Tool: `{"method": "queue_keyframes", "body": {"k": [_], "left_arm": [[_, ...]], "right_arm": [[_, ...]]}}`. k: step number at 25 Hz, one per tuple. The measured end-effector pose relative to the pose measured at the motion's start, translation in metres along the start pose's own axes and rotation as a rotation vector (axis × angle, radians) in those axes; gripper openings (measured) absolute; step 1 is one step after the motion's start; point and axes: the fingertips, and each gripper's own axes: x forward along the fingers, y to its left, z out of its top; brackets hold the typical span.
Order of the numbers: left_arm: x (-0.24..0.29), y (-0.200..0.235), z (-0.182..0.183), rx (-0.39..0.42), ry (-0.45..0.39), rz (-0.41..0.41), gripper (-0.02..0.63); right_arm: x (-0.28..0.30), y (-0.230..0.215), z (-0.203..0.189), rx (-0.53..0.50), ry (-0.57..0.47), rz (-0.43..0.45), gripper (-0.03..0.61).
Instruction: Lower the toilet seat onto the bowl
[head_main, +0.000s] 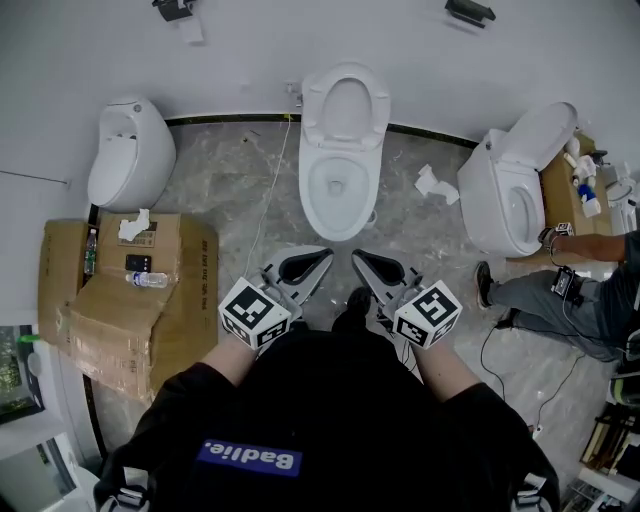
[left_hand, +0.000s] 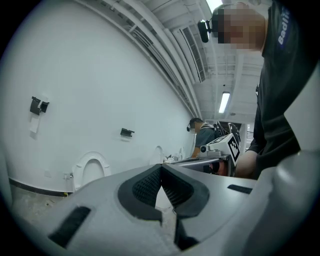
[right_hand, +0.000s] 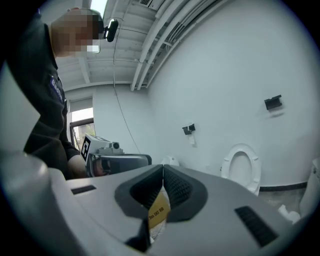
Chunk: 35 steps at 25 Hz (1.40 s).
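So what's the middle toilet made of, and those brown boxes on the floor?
The middle toilet looks like glazed ceramic: smooth, white and a little shiny. Its raised seat may be plastic; I can't tell from here. The brown boxes look like cardboard: dull, matte brown, with folded flaps and creases.

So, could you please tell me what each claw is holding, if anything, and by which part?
Nothing is held: the left claw and the right claw are both shut and empty.
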Motion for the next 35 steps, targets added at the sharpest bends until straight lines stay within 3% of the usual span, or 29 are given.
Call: {"method": "queue_keyframes", "body": {"k": [10,17,24,35], "left_arm": [[0.073,0.036,0.017,-0.012,0.001,0.137,0.014],[0.099,0.058,0.022,-0.016,0.006,0.168,0.014],[0.109,0.099,0.031,-0.011,-0.009,0.132,0.014],[0.116,0.186,0.055,0.008,-0.016,-0.007,0.014]], "right_arm": [[0.004,-0.087,0.022,-0.002,0.022,0.134,0.028],[0.017,-0.12,0.025,0.014,0.034,0.169,0.028],[0.047,-0.143,0.033,0.013,0.036,0.116,0.028],[0.126,-0.176,0.066,0.003,0.014,-0.031,0.028]]}}
